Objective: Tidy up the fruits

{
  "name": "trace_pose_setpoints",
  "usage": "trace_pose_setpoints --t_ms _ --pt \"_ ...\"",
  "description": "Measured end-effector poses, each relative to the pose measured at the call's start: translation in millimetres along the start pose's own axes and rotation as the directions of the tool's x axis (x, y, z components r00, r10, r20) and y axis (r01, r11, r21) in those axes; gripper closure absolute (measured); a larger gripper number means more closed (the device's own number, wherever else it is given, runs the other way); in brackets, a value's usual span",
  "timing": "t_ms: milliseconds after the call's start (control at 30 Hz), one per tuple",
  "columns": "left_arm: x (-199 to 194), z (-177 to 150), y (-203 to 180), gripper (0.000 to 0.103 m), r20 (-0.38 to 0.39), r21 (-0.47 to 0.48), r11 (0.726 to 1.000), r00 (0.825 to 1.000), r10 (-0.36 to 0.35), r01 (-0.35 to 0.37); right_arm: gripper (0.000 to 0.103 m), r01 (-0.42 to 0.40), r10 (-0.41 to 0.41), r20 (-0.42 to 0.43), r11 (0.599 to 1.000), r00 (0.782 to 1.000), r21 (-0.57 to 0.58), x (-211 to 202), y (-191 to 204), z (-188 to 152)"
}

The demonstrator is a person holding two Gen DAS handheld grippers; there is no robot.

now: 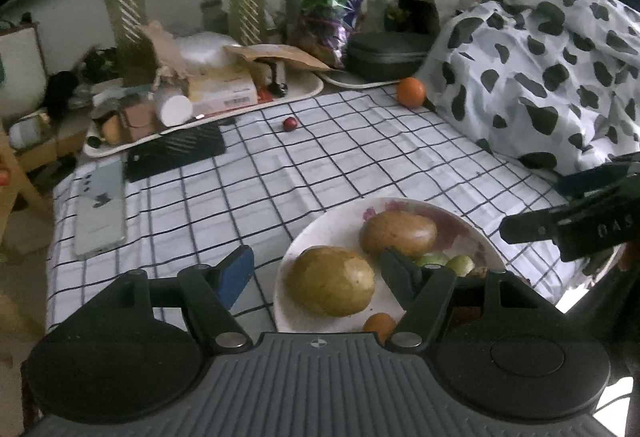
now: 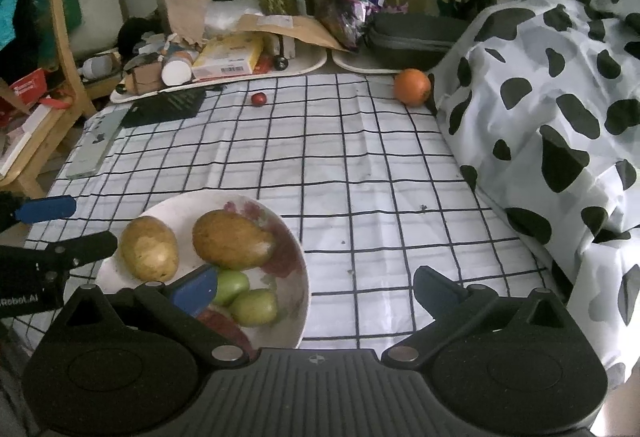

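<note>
Plate (image 2: 296, 257) half filled, two fruits left out on the cloth (image 2: 360, 165).

Both claws, left (image 1: 316, 273) and right (image 2: 316, 289), are held spread and empty at the plate. The orange (image 2: 412, 87) by the spotted sheet (image 2: 540, 117) and the small red fruit (image 2: 259, 99) are best approached low, then closed on gently. Two mangoes (image 2: 232, 239), two green fruits (image 2: 254, 307) and something red are held on the plate.

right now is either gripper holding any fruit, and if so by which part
Nothing is held. The left gripper and the right gripper are both open with nothing between their fingers; the fruit lies loose on the plate.
</note>
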State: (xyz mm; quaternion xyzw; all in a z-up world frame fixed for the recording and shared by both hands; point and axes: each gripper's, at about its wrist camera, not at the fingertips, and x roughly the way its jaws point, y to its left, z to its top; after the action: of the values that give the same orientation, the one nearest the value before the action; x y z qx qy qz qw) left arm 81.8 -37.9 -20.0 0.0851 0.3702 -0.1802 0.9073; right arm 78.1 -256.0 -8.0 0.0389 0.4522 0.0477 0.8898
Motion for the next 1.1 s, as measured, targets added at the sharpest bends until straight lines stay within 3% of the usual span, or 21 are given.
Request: trace_pose_setpoints --t_ms 333,400,467,600,1100 --pt "-25 -19 -7 0.033 -0.02 -0.021 0.999 0.999 0.044 -0.045 0.0 0.0 0.002 0.035 0.999 0.999 -0.036 -22 21 -24" --pt "-27 -24 -8 0.027 -0.035 -0.021 0.999 0.999 0.038 -0.038 0.0 0.003 -0.002 0.034 0.999 0.999 -0.043 -25 25 -29" --pt "-30 -28 -11 0.011 -0.038 -0.02 0.999 0.999 0.027 -0.028 0.0 0.005 -0.003 0.028 0.999 1.0 -0.051 -28 29 -34" --pt "-36 -35 -15 0.0 -0.039 -0.021 1.0 0.999 0.022 -0.023 0.0 0.013 -0.012 0.018 0.998 1.0 -0.058 -32 36 -43" --pt "-31 -46 -20 0.0 -0.131 -0.019 0.997 0.989 0.066 -0.069 0.0 0.075 -0.081 -0.053 0.993 0.995 -0.094 -33 49 -63"
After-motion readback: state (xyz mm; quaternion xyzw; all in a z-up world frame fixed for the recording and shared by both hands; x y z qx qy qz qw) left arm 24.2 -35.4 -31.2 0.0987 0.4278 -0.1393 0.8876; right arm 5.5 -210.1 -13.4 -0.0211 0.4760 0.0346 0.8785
